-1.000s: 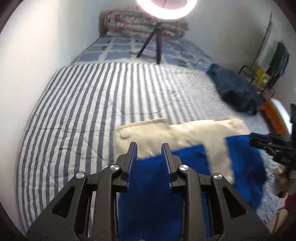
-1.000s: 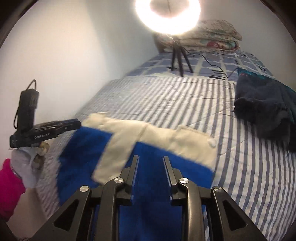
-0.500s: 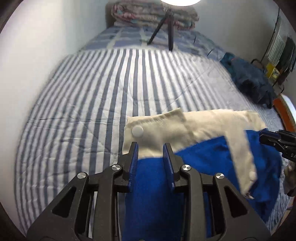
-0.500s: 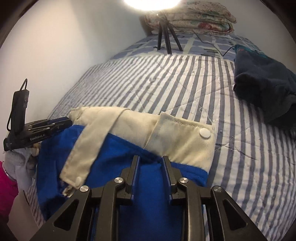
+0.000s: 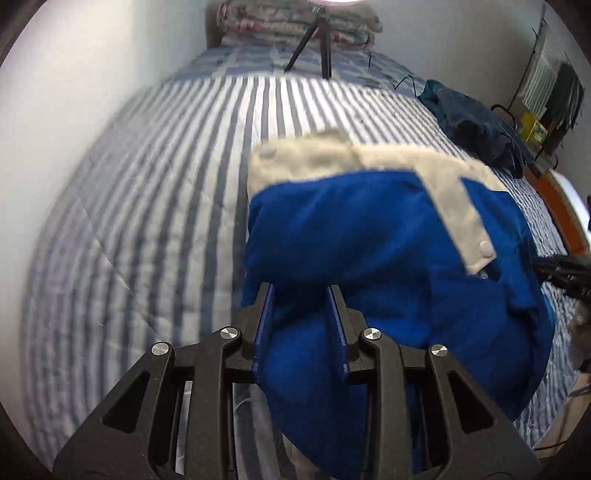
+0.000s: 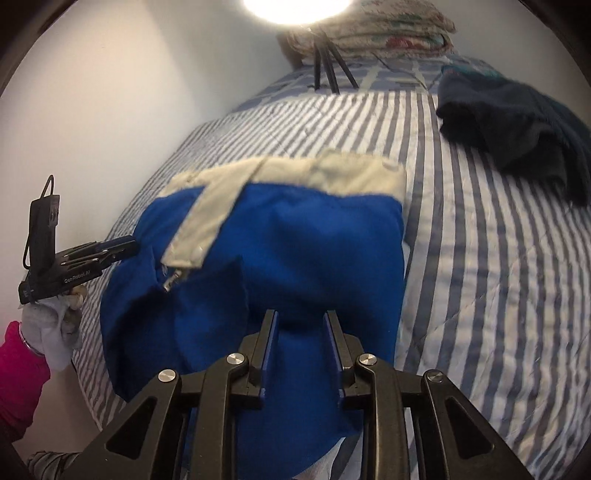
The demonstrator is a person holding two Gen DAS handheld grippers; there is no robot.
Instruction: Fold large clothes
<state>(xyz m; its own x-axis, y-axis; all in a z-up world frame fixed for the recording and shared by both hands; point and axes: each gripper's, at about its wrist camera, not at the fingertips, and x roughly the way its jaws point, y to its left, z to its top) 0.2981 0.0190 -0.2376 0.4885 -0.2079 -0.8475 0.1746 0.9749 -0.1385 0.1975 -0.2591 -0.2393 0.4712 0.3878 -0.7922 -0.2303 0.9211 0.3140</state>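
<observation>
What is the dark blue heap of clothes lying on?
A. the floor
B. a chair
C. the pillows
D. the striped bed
D: the dark heap rests straight on the striped bed, off to the side of the blue garment, well short of the pillows by the wall.

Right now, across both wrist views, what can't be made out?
- Left wrist: the blue garment covers the left gripper's fingertips; contact is unclear.
- Right wrist: same at the right gripper.
- Both: the garment's lower part is cut off by the bottom edge.
- Left wrist: the striped bedspread is motion-blurred.
</observation>
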